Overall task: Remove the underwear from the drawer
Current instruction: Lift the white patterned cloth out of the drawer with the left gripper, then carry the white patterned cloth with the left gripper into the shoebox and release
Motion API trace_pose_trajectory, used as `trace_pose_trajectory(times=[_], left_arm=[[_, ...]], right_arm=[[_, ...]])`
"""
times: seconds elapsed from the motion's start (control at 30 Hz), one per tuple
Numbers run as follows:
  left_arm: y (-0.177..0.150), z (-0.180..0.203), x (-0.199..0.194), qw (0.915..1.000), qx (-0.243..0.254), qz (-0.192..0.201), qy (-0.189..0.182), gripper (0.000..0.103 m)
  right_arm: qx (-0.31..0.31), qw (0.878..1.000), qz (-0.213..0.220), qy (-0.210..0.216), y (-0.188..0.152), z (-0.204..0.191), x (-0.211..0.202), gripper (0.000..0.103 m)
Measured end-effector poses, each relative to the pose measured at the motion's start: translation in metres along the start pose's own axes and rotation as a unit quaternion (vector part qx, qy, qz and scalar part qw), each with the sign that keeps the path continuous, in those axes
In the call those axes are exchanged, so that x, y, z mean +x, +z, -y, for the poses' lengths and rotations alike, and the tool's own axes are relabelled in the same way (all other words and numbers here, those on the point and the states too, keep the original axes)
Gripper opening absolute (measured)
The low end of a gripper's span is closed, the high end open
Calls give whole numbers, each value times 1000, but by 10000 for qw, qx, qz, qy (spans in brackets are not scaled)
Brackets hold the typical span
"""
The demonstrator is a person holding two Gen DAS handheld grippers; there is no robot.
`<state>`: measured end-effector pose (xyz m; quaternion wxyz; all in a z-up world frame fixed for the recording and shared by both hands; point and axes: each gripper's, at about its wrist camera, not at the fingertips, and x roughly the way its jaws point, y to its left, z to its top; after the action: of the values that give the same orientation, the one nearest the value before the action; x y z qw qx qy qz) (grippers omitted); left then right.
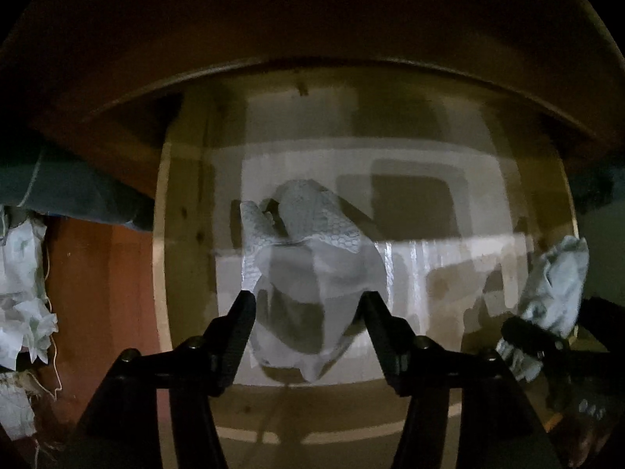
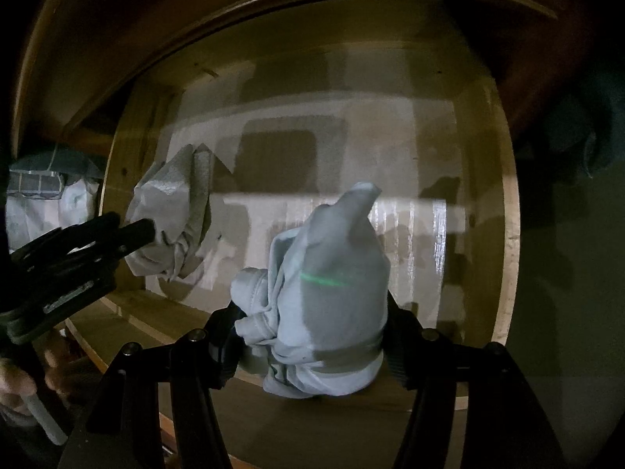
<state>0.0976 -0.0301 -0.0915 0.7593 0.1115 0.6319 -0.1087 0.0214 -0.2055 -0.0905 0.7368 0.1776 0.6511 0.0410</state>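
A wooden drawer (image 1: 183, 234) stands pulled out, lined with pale paper. My left gripper (image 1: 308, 312) is shut on a pale patterned pair of underwear (image 1: 312, 258), held bunched between its fingers above the drawer floor. My right gripper (image 2: 312, 336) is shut on a second light grey-blue pair of underwear (image 2: 336, 281), crumpled and upright between the fingers. In the left wrist view the right gripper (image 1: 535, 336) with its cloth (image 1: 558, 281) shows at the drawer's right side. In the right wrist view the left gripper (image 2: 129, 234) with its cloth (image 2: 172, 211) shows at the left.
The cabinet frame (image 1: 312, 39) overhangs the back of the drawer. Outside the drawer's left wall hang dark and white cloths (image 1: 23, 293) against a red-brown surface (image 1: 101, 293). The drawer's front rim (image 1: 332, 430) lies below my fingers.
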Motion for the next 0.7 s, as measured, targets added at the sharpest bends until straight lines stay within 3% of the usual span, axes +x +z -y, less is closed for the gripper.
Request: trace_pose_trajectory(times=[0.13,0.5,0.53,0.57,0.7], left_arm=[[4,7,15,9995,46,-278,155,59],[11,9,37,9975,-109,-681,125,57],[11,8,37,9976,-133,-670,78,52],[11,7,36,9978,-159,-634,69,29],[10,3,32,9983,-213,-530,78,17]], right_arm=[[18,10000,-20,4,1,-1,2,58],[-48,9999,-84,-27,1,-3,5,59],[-48,9999,-84,-32,0,-3,5,59],[-52,9999,-84,-35,0,-4,5,59],[-50,9999,-82,-28,1,-2,5,59]])
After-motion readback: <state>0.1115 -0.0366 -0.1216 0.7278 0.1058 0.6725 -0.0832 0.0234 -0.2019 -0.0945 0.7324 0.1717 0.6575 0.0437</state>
